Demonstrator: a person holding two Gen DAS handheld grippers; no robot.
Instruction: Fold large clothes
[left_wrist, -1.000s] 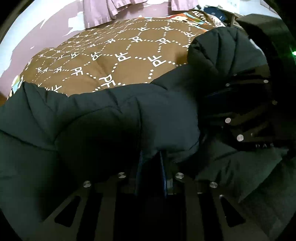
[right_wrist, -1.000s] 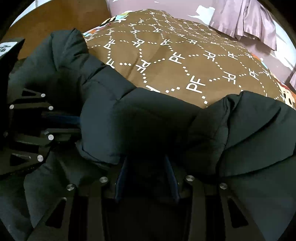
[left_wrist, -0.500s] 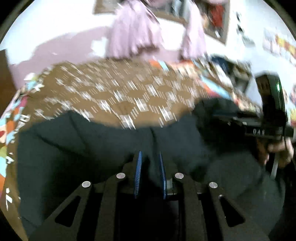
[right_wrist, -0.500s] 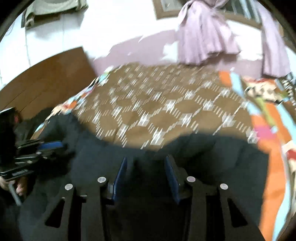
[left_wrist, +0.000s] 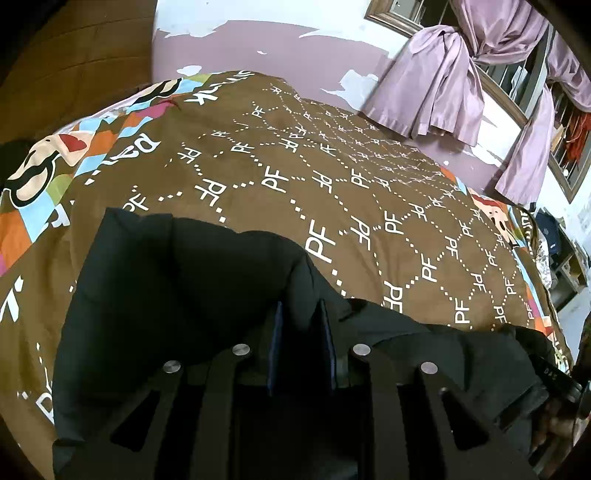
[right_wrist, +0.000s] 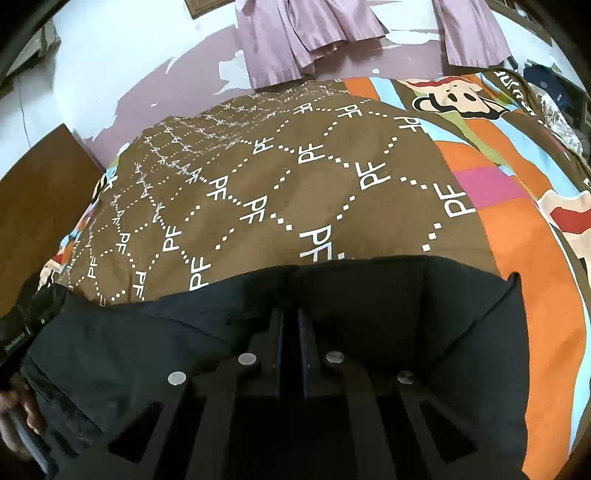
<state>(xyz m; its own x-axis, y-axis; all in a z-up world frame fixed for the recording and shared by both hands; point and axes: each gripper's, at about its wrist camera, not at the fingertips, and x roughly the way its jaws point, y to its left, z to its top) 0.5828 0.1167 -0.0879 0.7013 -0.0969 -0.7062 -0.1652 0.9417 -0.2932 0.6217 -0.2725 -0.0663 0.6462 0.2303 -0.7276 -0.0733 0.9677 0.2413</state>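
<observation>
A dark puffer jacket (left_wrist: 184, 288) lies spread across the near part of a bed with a brown "PF" patterned cover (left_wrist: 332, 166). My left gripper (left_wrist: 301, 321) is shut on a fold of the jacket's top edge. In the right wrist view the same jacket (right_wrist: 406, 314) stretches sideways, and my right gripper (right_wrist: 290, 325) is shut on its edge with the pads close together. The right gripper's body (left_wrist: 557, 376) shows at the far right of the left wrist view, held by a hand. The left gripper's body (right_wrist: 14, 332) shows at the far left of the right wrist view.
The brown bed cover (right_wrist: 295, 177) reaches back to a peeling purple wall. Purple curtains (left_wrist: 436, 85) hang over a window. A wooden panel (right_wrist: 33, 206) stands at the bed's left side. Cluttered shelves (left_wrist: 554, 236) stand to the right.
Both grippers have moved apart with the jacket in them. The jacket was bunched up between them and now lies stretched wide across the bed.
</observation>
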